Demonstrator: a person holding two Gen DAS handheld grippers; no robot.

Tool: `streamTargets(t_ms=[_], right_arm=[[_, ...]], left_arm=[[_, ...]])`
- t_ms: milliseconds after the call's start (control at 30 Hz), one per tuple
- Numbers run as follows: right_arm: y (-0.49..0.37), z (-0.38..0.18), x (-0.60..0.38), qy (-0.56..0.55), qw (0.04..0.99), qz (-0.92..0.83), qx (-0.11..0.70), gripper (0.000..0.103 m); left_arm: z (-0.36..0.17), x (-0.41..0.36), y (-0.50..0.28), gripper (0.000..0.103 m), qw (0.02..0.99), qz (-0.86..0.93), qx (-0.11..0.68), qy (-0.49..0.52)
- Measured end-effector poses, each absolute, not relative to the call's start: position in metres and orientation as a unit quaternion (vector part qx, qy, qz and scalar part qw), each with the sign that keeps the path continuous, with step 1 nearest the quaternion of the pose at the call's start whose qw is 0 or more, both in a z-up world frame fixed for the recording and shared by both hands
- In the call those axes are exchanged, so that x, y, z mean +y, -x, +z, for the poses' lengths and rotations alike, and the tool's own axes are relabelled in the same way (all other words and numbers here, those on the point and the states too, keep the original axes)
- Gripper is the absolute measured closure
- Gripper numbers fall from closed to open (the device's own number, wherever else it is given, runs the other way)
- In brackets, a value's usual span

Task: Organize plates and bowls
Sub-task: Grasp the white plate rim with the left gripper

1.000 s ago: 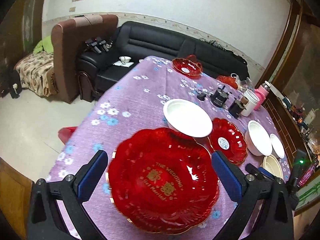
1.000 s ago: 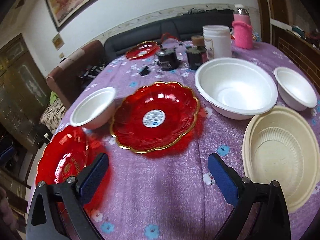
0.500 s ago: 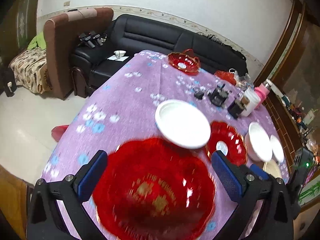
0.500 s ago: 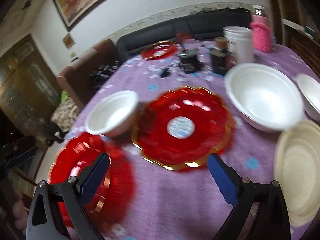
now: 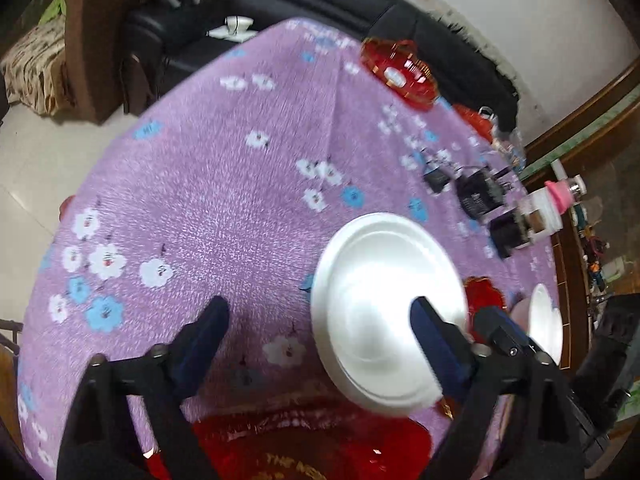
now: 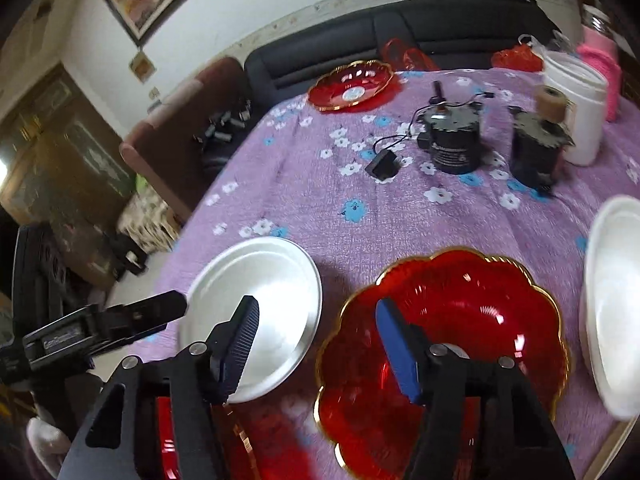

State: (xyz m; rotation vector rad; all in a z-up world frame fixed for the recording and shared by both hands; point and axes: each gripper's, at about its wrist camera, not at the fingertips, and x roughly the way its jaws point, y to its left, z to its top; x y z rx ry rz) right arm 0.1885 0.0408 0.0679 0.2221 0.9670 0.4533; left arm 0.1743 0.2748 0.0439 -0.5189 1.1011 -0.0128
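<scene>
- Two grippers flank the white bowl [image 6: 256, 312] on the purple tablecloth [image 5: 224, 184]; both stand wide, holding nothing.
- Left gripper [image 5: 320, 324] has one finger over the bowl's right rim; judged best to straddle that rim squarely before closing.
- Right gripper [image 6: 316, 320] hovers between bowl and red scalloped plate [image 6: 472, 320]; keep it off both.

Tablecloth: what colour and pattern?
Purple tablecloth with small white and blue flowers, clearest in the left wrist view.
</scene>
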Motion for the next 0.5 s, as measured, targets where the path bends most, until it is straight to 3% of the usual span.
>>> streamTargets(t_ms=[133, 233, 267, 333, 500], right_arm=[[-0.199, 0.057, 0.057, -0.066, 0.854, 0.211, 0.471, 0.045], [-0.203, 0.048, 0.063, -0.059, 0.844, 0.220, 0.486, 0.066], [-0.204, 0.046, 0.064, -0.058, 0.842, 0.224, 0.488, 0.078], [-0.204, 0.044, 0.066, -0.065, 0.833, 0.238, 0.495, 0.086], [-0.198, 0.056, 0.066, -0.073, 0.842, 0.237, 0.479, 0.086]], left_arm=[[0.030, 0.268, -0.185, 0.044, 0.809, -0.023, 0.536, 0.240], [0.026, 0.258, -0.189, 0.062, 0.806, -0.038, 0.546, 0.225], [0.026, 0.255, -0.190, 0.067, 0.806, -0.042, 0.547, 0.222], [0.028, 0.250, -0.189, 0.068, 0.810, -0.041, 0.545, 0.210], [0.043, 0.252, -0.185, 0.068, 0.822, -0.042, 0.527, 0.213]])
